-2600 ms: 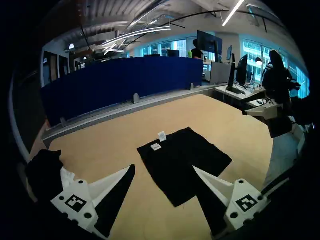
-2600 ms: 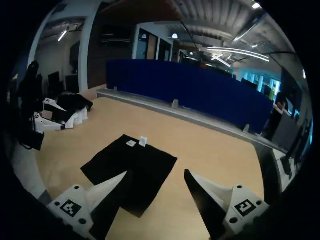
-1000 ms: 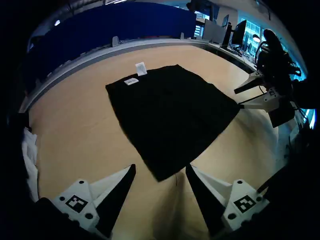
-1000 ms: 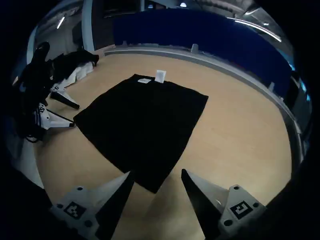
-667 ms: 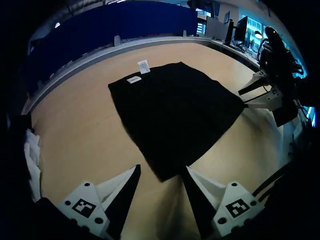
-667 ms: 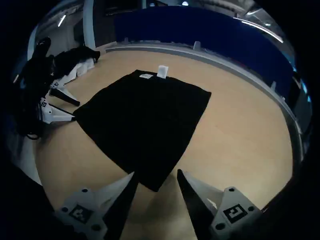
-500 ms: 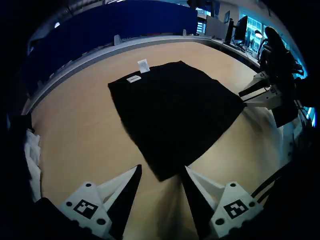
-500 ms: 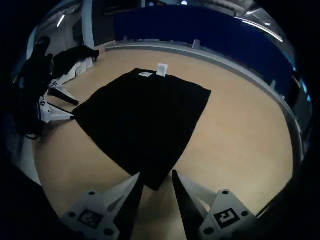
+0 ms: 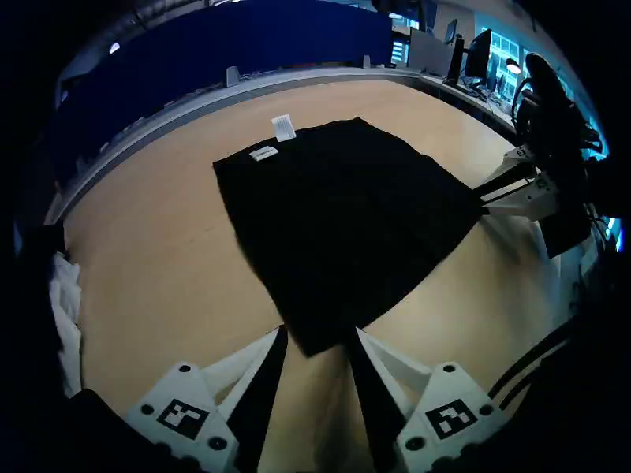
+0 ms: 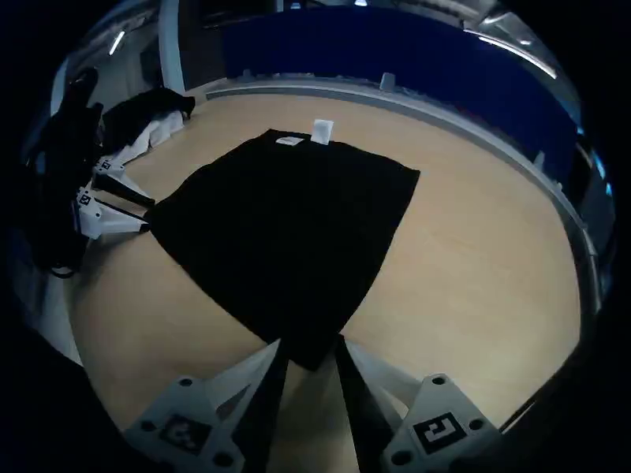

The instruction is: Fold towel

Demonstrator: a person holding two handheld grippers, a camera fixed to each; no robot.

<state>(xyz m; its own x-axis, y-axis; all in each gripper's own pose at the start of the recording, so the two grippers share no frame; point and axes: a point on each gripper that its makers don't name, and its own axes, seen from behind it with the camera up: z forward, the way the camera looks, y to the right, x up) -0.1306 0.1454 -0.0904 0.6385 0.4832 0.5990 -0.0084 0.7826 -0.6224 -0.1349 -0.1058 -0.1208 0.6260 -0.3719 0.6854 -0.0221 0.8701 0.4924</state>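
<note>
Lying flat and unfolded on the light wooden tabletop (image 9: 158, 236), the black rectangular cloth towel (image 9: 339, 221) had one near corner between the narrow-set fingers of the left gripper (image 9: 315, 331) and another between those of the right gripper (image 10: 310, 341), neither visibly pinching. No fold was made; all folding lay ahead.

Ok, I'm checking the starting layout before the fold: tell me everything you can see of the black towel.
The black rectangular cloth towel lies spread flat and unfolded on the light wooden tabletop. It looks matte, with few wrinkles. Two small white tags sit at its far edge. One near corner lies between the open fingers of the left gripper, another between those of the right gripper; neither corner is clamped yet.
</note>
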